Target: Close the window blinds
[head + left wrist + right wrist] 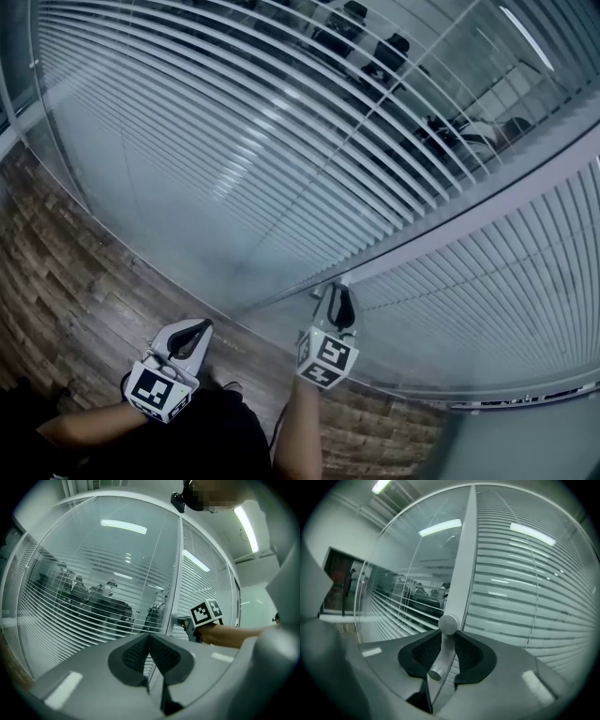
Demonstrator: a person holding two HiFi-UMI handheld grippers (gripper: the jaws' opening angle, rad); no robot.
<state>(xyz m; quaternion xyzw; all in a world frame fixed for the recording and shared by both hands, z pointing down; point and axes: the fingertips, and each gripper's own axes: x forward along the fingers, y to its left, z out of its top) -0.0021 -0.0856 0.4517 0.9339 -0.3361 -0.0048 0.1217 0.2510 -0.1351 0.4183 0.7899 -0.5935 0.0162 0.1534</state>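
Spotter: Grip on the right, how is it sitting?

Operator: I'm clamping the right gripper (444, 654) on the tilt knob (448, 624), lower centre of that view, on the frame post (465, 550). The left gripper (150, 657) is hanging pinched together, empty.

Spotter: And the blinds (272, 159)?

Operator: Slats in the upper-left pane are letting the room show through. I'm planning a slow wrist roll, squeezing evenly so the smooth stem isn't slipping.

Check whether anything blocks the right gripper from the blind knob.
Nothing visible does. The right gripper is shut on the knob on the window post. The left gripper is off to the side, shut and empty.
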